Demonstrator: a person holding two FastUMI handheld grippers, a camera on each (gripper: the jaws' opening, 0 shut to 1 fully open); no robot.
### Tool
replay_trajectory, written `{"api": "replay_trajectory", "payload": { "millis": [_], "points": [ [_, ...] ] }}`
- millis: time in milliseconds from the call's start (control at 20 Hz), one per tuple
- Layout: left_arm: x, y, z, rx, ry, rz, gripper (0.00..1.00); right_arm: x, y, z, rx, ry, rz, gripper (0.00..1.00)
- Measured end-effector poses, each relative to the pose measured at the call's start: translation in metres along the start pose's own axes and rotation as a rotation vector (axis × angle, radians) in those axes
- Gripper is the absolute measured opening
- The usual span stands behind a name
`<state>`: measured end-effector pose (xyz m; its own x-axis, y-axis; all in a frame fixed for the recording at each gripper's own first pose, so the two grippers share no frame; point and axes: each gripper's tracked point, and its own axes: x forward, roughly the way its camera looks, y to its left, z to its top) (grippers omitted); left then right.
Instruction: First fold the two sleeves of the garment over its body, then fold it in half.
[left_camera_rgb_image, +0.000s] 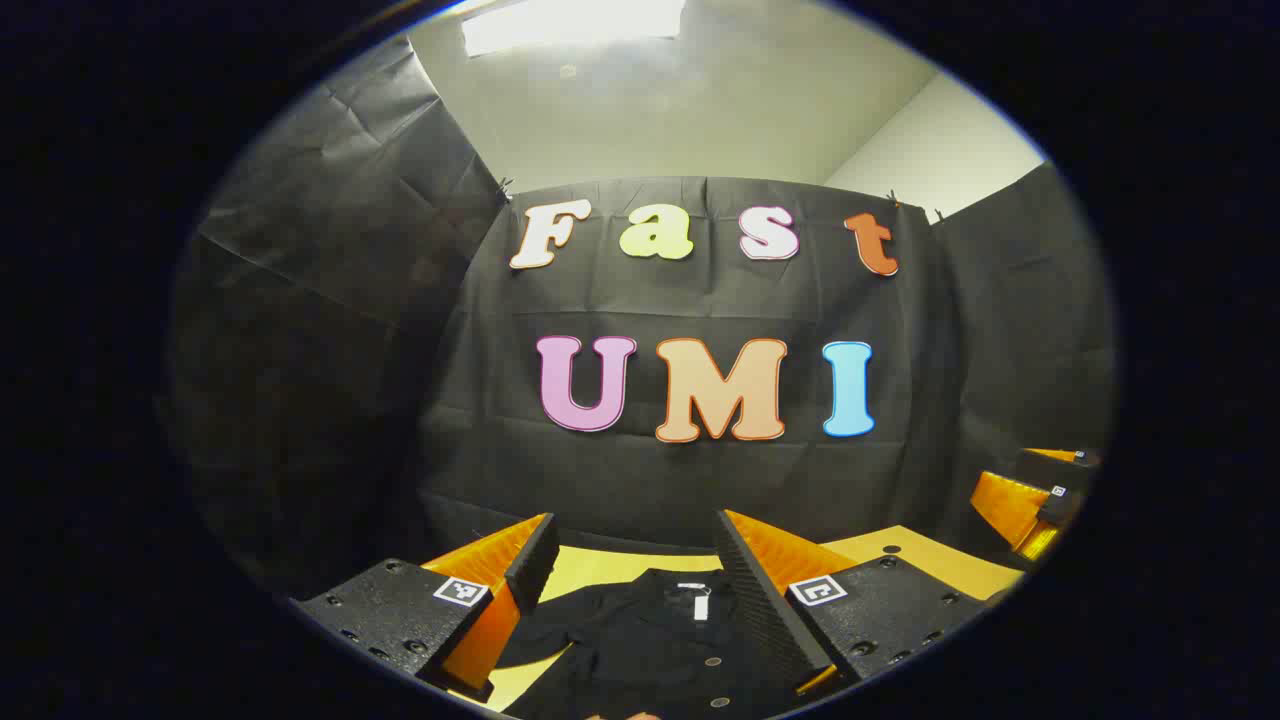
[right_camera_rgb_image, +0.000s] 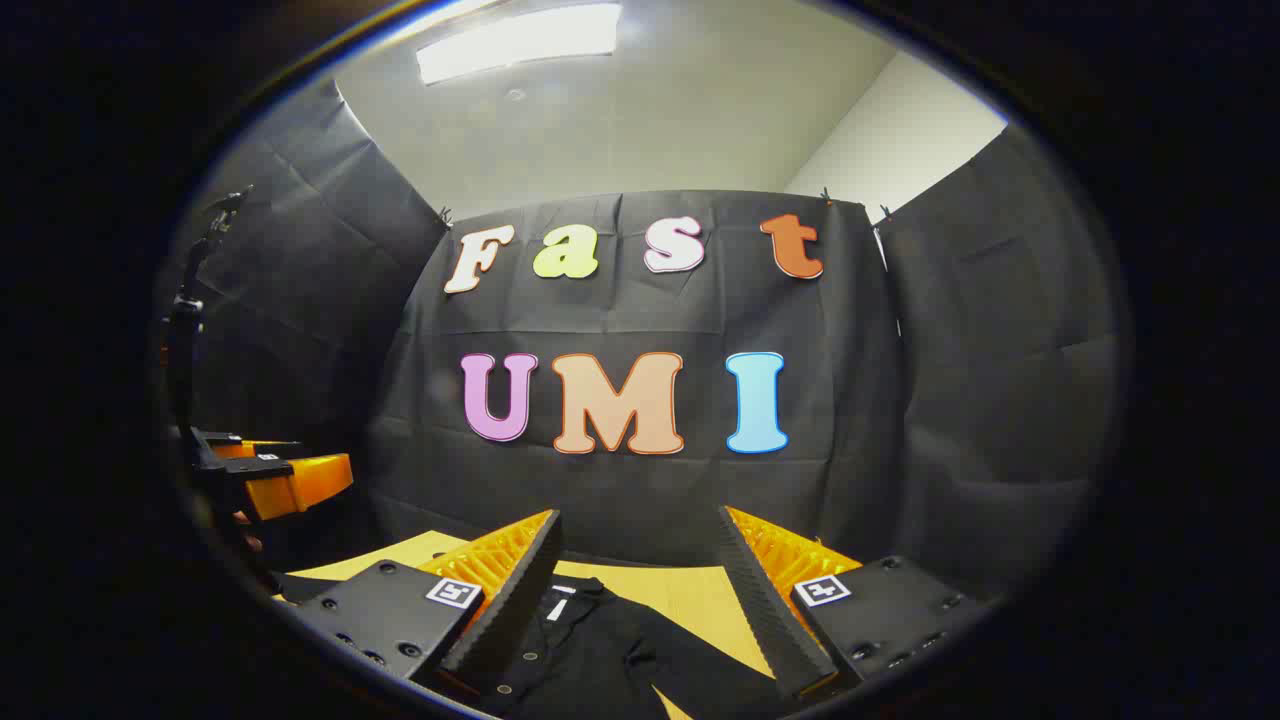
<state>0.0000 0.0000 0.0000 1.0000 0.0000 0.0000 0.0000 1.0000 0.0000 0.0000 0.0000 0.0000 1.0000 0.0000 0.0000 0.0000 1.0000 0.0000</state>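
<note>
Worktop (left_camera_rgb_image: 930, 555), yellow, runs across the 6 o'clock part of both views. Black garment (left_camera_rgb_image: 650, 640) lies flat on it, collar toward 12 o'clock, one sleeve (right_camera_rgb_image: 700, 670) spread toward 4 o'clock. Left tool (left_camera_rgb_image: 635, 575) fingers apart above garment, clear of cloth. Right tool (right_camera_rgb_image: 640, 575) fingers apart, likewise.

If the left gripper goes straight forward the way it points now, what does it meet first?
Probably the booth's black cloth wall. The left gripper, jaws open, points level above the black garment, so nothing nearer seems in line; depth is unclear.
</note>
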Motion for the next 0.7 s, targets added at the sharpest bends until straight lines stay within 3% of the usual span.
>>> {"api": "replay_trajectory", "payload": {
  "millis": [700],
  "points": [
    [-0.006, 0.029, 0.003, 0.042, -0.021, 0.024, 0.92, 0.003, 0.026, -0.002, 0.020, 0.004, 0.055, 0.99]
  ]
}}
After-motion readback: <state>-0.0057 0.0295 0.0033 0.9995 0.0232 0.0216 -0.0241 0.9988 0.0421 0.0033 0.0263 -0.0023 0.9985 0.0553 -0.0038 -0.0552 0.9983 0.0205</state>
